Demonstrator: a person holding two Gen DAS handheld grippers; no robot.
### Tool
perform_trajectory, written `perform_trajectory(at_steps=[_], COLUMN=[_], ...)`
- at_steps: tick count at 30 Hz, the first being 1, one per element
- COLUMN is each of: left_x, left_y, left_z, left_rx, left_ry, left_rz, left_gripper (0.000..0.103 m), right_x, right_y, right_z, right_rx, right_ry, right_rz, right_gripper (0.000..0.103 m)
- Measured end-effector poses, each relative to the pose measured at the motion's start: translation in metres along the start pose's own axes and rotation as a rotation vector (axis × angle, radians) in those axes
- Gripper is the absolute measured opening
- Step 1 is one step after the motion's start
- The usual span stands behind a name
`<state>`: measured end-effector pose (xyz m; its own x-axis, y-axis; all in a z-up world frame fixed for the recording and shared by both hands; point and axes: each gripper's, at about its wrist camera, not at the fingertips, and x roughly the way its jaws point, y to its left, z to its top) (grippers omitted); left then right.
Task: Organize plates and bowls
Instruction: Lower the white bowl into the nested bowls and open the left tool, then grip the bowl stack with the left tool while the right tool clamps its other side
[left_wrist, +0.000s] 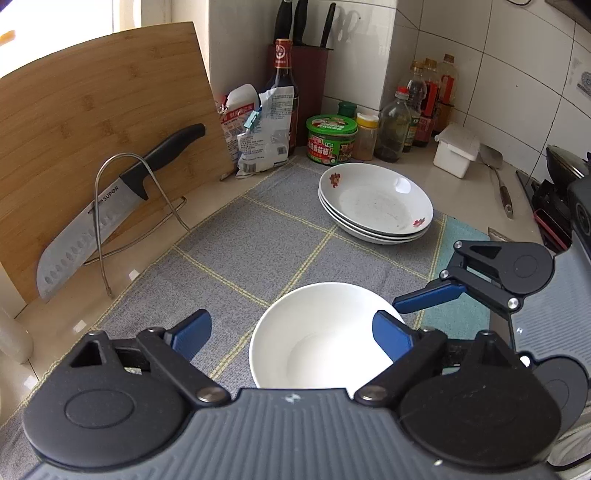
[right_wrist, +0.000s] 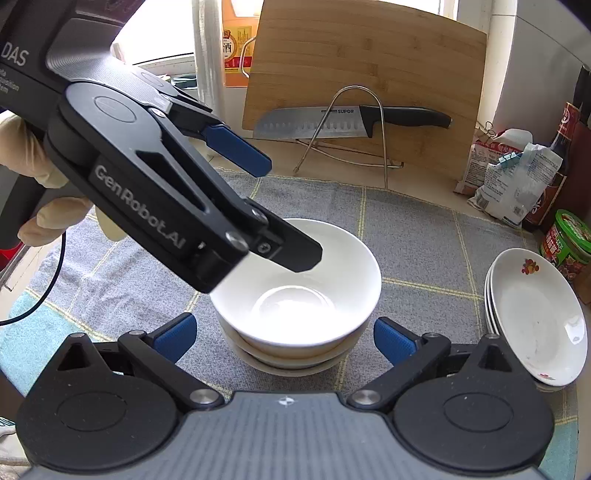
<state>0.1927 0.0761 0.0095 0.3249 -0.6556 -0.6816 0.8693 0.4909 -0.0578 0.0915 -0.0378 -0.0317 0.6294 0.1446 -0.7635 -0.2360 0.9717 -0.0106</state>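
A stack of white bowls (right_wrist: 299, 295) stands on the grey checked cloth (right_wrist: 413, 229); the top bowl also shows in the left wrist view (left_wrist: 317, 339). My left gripper (left_wrist: 291, 332) is open, one finger inside the top bowl's rim and the other outside it to the left; it shows in the right wrist view (right_wrist: 280, 210). My right gripper (right_wrist: 284, 339) is open and empty, its fingers either side of the bowl stack. A stack of three flowered white plates (left_wrist: 376, 203) sits farther back on the cloth, and at the right in the right wrist view (right_wrist: 539, 314).
A bamboo cutting board (left_wrist: 92, 122) leans on the wall with a knife (left_wrist: 110, 206) in a wire rack. Bags, sauce bottles (left_wrist: 286, 85), a green tub (left_wrist: 330, 138), a white box (left_wrist: 456, 149) and a knife block stand behind the plates. A spatula (left_wrist: 498, 181) lies at right.
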Motion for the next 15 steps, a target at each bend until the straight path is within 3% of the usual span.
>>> perform_trajectory(at_steps=[7,15], left_x=[-0.018,-0.019], left_y=[0.001,-0.013], left_z=[-0.026,-0.061], left_rx=[-0.056,-0.107], left_ry=[-0.047,0.011], left_rz=[-0.006,0.057], left_gripper=[0.096,0.096], right_x=[0.002,0.017], right_y=[-0.004,-0.016], right_z=[-0.008,-0.019], right_rx=[-0.021,-0.089], right_ry=[0.025,0.073], right_rz=[-0.016,0.036], right_gripper=[0.103,0.103])
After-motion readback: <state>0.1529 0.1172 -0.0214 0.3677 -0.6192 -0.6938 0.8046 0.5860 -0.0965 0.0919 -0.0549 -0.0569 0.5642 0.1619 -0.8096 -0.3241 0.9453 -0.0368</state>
